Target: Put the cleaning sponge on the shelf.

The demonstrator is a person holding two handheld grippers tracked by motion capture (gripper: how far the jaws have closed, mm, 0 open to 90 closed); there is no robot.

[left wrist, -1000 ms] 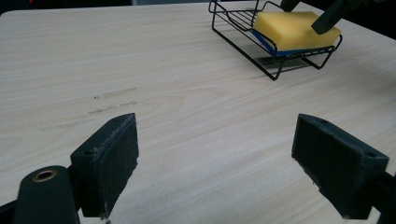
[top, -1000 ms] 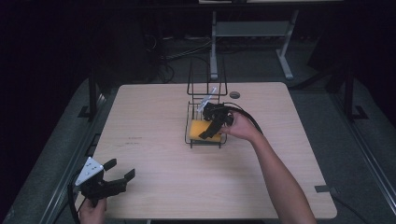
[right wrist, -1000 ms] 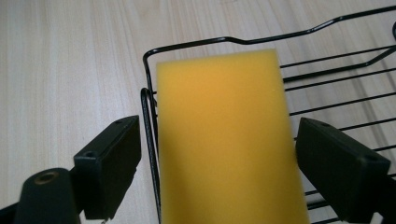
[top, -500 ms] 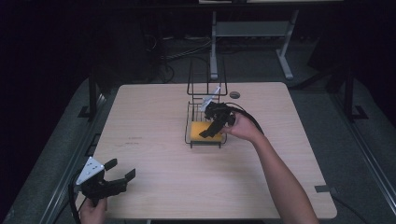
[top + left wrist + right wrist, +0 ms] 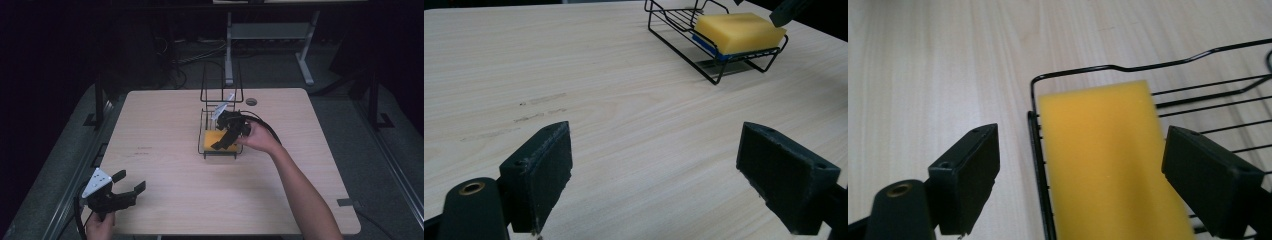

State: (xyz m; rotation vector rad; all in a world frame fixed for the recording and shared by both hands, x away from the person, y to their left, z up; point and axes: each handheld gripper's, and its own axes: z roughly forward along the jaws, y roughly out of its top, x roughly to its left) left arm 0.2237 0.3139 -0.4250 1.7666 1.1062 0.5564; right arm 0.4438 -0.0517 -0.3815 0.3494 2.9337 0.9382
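A yellow sponge [image 5: 215, 137] with a blue underside lies in a black wire rack [image 5: 220, 116] at the middle of the wooden table. My right gripper [image 5: 224, 143] hovers just over the sponge [image 5: 1108, 160], open, its jaws apart on either side of it with nothing held. In the left gripper view the sponge [image 5: 740, 32] and the rack [image 5: 719, 60] sit far off at the upper right. My left gripper [image 5: 131, 182] is open at the table's near left corner, empty, above bare wood.
The rack has a tall wire back [image 5: 221, 82] on its far side. A small dark round disc [image 5: 251, 101] lies on the table behind the rack. A metal frame stand [image 5: 270, 35] is on the floor beyond the table [image 5: 165, 125].
My right gripper has shifted slightly lower over the sponge. The left gripper has stayed where it was.
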